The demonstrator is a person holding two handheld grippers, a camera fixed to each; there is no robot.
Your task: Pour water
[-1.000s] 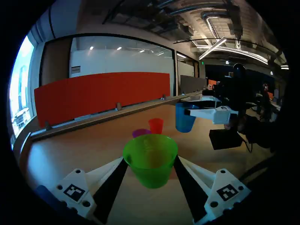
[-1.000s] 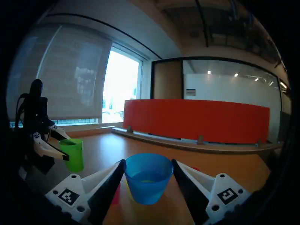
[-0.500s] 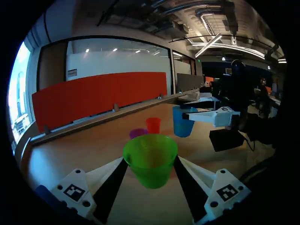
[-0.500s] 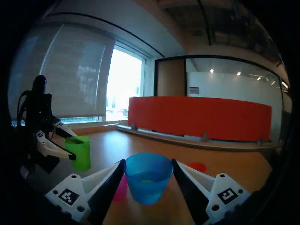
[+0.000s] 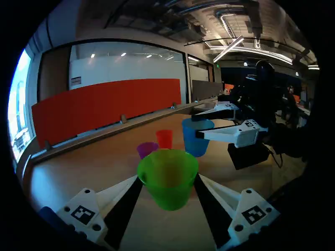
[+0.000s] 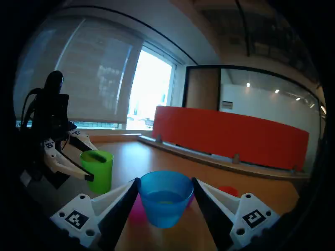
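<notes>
- Clamps a translucent green plastic cup (image 5: 168, 193) upright between the fingers of the left gripper (image 5: 167, 179).
- Clamps a translucent blue plastic cup (image 6: 166, 206), water inside, upright in the right gripper (image 6: 165, 183).
- Shows a small red plastic cup (image 5: 164, 138) beside a purple plastic cup (image 5: 146, 148) on the wooden table (image 5: 75, 171).

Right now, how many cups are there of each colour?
green cup: 1
blue cup: 1
red cup: 1
purple cup: 1
Total: 4 cups
</notes>
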